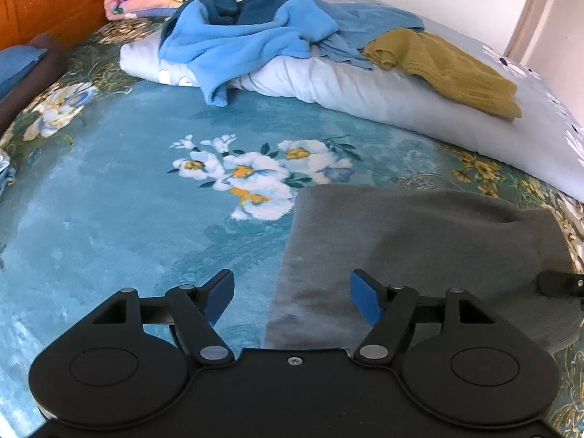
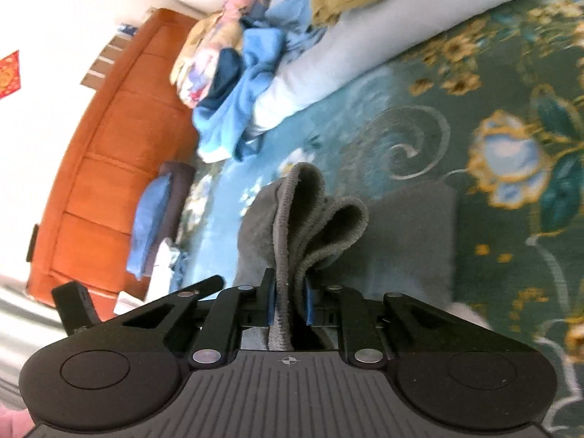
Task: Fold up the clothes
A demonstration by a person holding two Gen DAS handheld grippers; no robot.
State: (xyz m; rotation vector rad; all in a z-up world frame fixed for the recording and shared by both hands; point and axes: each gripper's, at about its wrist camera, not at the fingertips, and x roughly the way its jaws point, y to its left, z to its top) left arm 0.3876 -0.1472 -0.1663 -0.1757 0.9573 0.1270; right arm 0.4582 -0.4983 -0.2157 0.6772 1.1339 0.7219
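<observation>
- Right gripper: fingers pressed onto a bunched, ribbed edge of the grey garment; several layers stand up between the blue pads.
- Risk: the layers are gathered unevenly, so one may slip out of the pinch and the fold would fall askew.
- Left gripper: fingers spread wide, holding nothing, poised just above the garment's left edge; whether a pad touches the cloth cannot be told.
- Risk: with that edge unpinned, a pull from the right may drag the whole garment across the floral bedspread.
- Grey garment lies in a compact rectangle on the bedspread, near side.
- Beyond, a blue fleece and a mustard garment lie crumpled on a pale duvet, well apart.
</observation>
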